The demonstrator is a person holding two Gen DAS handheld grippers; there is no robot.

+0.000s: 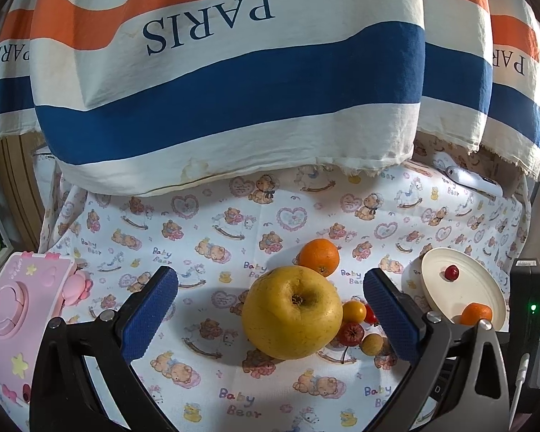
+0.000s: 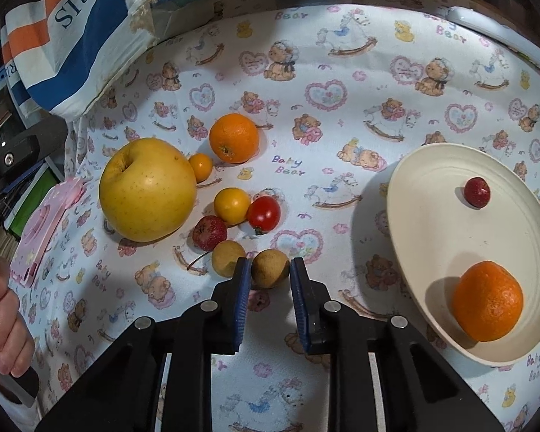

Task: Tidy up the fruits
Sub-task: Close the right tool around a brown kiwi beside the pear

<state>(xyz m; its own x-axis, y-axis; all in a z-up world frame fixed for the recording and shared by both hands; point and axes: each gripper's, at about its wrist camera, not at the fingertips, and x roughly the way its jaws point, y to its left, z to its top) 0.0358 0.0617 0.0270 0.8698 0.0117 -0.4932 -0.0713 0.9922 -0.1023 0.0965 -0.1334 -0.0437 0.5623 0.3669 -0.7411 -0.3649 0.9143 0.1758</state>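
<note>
Grip looks good: right gripper [image 2: 270, 270] jaws pinch the small tan fruit [image 2: 270, 268]; lift straight, then carry to the plate [image 2: 432, 252]. Left gripper [image 1: 270, 295] jaws are spread.

A home: baby-bear tablecloth [image 2: 306, 82], striped PARIS cushion [image 1: 226, 72], pink toy [image 1: 21, 309].

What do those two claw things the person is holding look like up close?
Both are alike: black plastic frames with silver rivets at the joints, ending in two flat fingers faced with ribbed blue pads. The left claw shows this build in its own camera, as does the right claw. Beside the left one sits a black box with a small green light and a white cable.
</note>
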